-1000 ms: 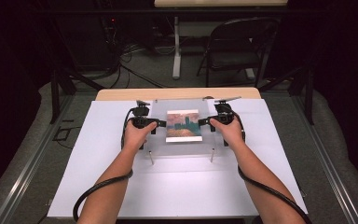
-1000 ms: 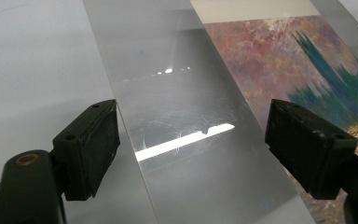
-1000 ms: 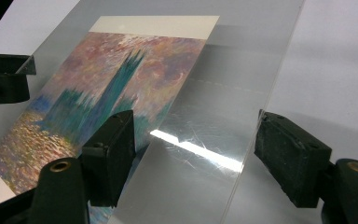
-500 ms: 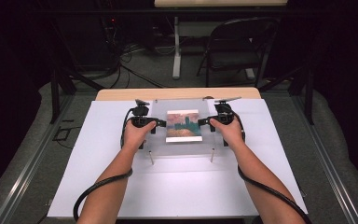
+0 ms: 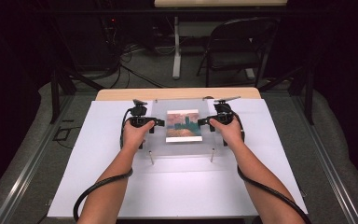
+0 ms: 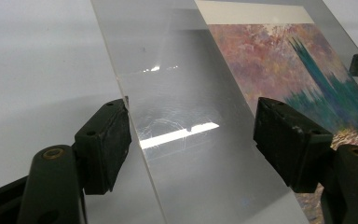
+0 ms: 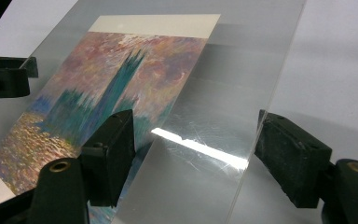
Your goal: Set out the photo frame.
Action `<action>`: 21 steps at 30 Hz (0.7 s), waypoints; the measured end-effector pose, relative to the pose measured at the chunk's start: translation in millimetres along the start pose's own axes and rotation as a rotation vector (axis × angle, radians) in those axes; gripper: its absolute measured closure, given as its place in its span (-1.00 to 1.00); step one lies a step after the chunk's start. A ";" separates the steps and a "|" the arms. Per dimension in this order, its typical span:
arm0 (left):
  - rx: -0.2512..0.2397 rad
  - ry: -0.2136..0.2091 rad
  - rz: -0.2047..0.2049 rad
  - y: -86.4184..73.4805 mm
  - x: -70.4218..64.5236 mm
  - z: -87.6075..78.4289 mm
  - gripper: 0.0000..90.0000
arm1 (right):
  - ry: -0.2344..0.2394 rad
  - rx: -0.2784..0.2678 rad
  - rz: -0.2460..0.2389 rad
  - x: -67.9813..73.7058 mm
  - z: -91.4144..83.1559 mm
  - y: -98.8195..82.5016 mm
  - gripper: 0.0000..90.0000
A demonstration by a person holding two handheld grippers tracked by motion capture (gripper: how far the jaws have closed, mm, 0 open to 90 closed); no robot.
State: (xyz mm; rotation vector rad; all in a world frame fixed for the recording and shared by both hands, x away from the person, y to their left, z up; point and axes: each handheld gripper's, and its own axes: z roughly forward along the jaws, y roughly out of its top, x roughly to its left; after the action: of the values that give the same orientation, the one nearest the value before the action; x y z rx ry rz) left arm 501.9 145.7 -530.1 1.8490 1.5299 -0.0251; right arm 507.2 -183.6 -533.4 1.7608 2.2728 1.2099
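A clear acrylic sheet point(image 5: 182, 145) stands on short metal posts point(image 5: 151, 157) above the white table. A painted print point(image 5: 183, 125) of a teal tower against a pink sky lies at its middle. My left gripper point(image 5: 156, 123) points inward at the sheet's left edge, and my right gripper point(image 5: 205, 122) faces it at the right edge. In the left gripper view the sheet point(image 6: 200, 93) runs between the jaws of my left gripper point(image 6: 193, 135), which stand wide apart. In the right gripper view my right gripper point(image 7: 193, 149) is open the same way around the sheet's edge point(image 7: 265, 93), with the print point(image 7: 116, 79) beyond.
A white board point(image 5: 177, 186) covers the wooden table point(image 5: 177, 93). Cables trail from both grippers toward the near edge. A folding chair point(image 5: 235, 49) and a table leg point(image 5: 176, 46) stand on the floor behind.
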 end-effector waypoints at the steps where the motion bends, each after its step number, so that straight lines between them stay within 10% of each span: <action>1: 0.001 -0.002 0.002 -0.1 0.6 -0.3 -0.37 | -0.002 0.000 0.001 0.4 -0.1 -0.1 -0.37; 21: -0.004 0.004 0.011 0.7 -2.0 -2.9 -0.35 | -0.008 -0.009 -0.008 3.1 -3.4 -0.1 -0.37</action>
State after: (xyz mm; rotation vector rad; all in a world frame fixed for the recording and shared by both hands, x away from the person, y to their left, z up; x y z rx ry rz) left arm 500.7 145.5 -526.7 1.8552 1.5218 -0.0127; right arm 504.4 -182.9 -529.8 1.7493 2.2636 1.2071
